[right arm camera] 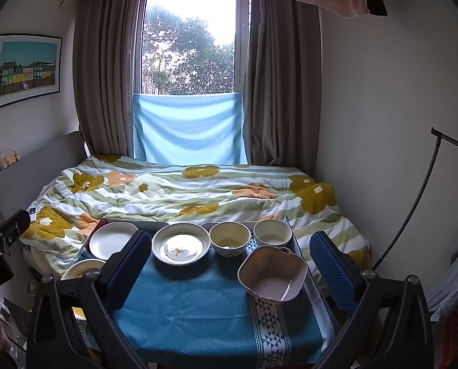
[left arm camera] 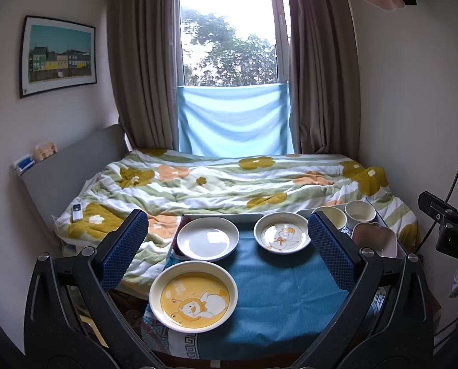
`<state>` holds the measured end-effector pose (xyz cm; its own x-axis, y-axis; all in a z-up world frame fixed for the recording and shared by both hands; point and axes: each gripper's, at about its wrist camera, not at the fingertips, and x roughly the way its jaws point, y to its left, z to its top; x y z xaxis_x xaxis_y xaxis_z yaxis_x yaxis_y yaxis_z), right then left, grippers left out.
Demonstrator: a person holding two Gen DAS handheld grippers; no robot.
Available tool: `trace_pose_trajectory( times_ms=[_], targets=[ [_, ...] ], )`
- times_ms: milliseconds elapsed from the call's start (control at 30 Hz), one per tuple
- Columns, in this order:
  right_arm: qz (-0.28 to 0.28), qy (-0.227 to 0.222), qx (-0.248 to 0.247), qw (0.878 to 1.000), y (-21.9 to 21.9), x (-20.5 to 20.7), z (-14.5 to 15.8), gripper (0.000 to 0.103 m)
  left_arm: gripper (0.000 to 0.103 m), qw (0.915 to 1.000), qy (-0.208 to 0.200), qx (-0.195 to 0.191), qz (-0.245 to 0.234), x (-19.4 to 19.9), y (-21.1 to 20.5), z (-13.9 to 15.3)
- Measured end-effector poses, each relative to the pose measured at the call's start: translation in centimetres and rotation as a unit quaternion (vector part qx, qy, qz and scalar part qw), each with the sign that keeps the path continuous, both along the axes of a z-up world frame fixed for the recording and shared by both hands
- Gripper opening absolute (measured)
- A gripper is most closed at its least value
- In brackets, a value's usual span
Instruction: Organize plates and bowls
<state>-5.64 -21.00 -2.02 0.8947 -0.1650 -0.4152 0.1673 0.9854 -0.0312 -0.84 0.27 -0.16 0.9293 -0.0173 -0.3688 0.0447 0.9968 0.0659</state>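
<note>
Plates: three round ceramic plates are counted on the teal woven tablecloth [left arm camera: 275, 292]. A yellow-centred plate with a cartoon duck [left arm camera: 193, 295] lies near left; a plain white plate [left arm camera: 208, 238] lies far left; a white plate with a small duckling drawing [left arm camera: 282, 233] lies far, towards the middle.
Bowls: three are counted at the right. Two round cream bowls stand side by side at the far edge: the left cream bowl [right arm camera: 229, 238] and the right cream bowl [right arm camera: 272, 233]. A pinkish-beige square bowl with a dark rim [right arm camera: 272, 274] is tilted just in front of them.
Trays: two shallow white trays are seen at the far edge, the left tray [left arm camera: 222, 217] behind the plates and the right tray [right arm camera: 229, 223] behind the cream bowls. How the dishes rest on them cannot be told.
Left gripper [left arm camera: 229, 247]: the jaws are spread wide and nothing is held between the blue pads.
Right gripper [right arm camera: 230, 266]: likewise spread wide – nothing is gripped.
Backdrop: a bed with a flowered quilt [right arm camera: 182, 193] is seen beyond the table.
</note>
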Motion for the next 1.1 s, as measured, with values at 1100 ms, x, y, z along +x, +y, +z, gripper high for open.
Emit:
trace_pose_trajectory(
  times_ms=[1100],
  targets=[
    [0.0,0.003,0.0,1.0,-0.13,-0.18,-0.29,0.103,0.103,0.9999,0.0,-0.002,-0.011,0.21,-0.7,0.06]
  ],
)
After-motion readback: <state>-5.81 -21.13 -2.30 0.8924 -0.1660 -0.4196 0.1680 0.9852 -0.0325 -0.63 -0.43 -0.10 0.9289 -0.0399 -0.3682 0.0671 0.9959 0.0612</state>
